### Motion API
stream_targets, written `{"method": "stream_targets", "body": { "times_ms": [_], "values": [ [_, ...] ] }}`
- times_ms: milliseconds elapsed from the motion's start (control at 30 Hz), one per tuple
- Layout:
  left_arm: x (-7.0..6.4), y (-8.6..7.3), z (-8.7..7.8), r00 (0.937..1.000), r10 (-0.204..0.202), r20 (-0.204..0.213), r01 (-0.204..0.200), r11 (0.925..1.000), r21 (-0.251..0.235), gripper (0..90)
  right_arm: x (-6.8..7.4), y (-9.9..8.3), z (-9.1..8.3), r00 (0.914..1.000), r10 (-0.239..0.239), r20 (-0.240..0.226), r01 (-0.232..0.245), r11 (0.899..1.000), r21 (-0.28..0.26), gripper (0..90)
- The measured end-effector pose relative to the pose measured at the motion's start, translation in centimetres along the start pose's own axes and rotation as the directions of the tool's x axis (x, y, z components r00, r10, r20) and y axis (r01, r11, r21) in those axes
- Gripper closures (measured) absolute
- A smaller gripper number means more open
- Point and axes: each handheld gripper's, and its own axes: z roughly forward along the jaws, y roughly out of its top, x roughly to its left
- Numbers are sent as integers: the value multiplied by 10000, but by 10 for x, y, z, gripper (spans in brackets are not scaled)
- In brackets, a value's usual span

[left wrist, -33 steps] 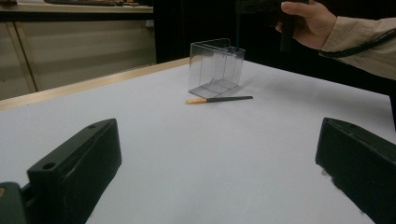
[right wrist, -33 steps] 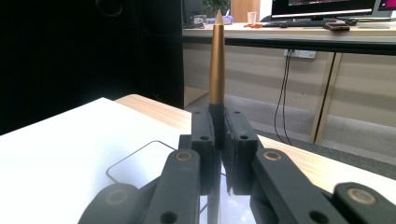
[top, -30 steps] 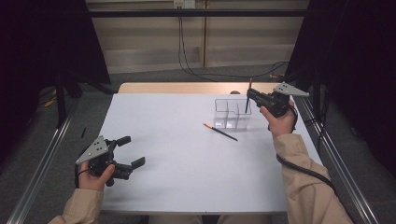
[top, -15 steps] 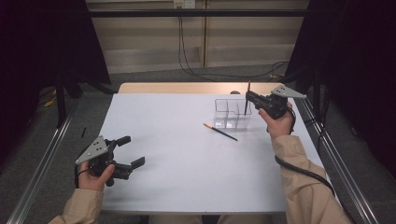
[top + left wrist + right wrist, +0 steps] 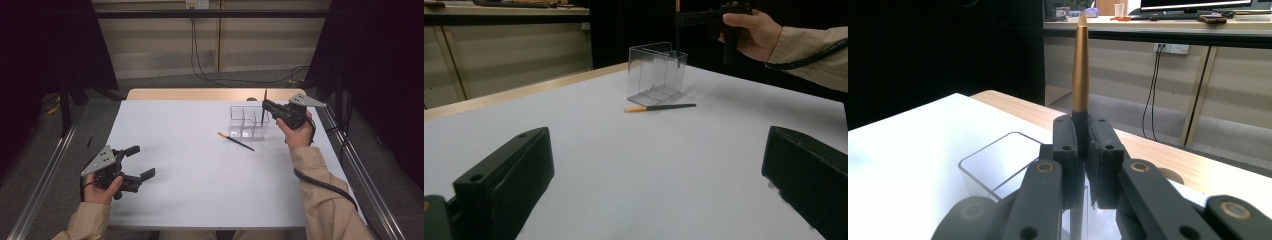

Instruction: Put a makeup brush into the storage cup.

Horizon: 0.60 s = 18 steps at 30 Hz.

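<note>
Pen (image 5: pixel 1079 70) placement into the clear organiser (image 5: pixel 248 121) appears to be the step in hand, and it would be done well if the pen were kept upright, lined up over one compartment and lowered until its lower end is inside the walls before the grip is eased. The right tool (image 5: pixel 265 105) is clenched on the pen, its two jaws pressed flat against the dark barrel, with the gold tapered end standing straight up above them in the right gripper view. Directly below and just ahead of this tool the organiser's rim (image 5: pixel 998 150) is seen, so the pen is held over the organiser or partly within it; how deep the lower end reaches cannot be told. Farther out from the right tool, on the table (image 5: pixel 200 165), a second pen (image 5: pixel 236 141) with an orange tip is lying flat, just beside the organiser and apart from it. The left tool (image 5: pixel 136 162) is held wide open and empty, well apart from both, low over the table.
</note>
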Motion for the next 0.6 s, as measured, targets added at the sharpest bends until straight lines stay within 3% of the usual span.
{"method": "stream_targets", "body": {
  "times_ms": [600],
  "values": [
    [0,0,0,10000,61,-40,-61,10000,22,3,-1,-5,-2,10000,6,15,-6,10000,65,832]
  ]
}}
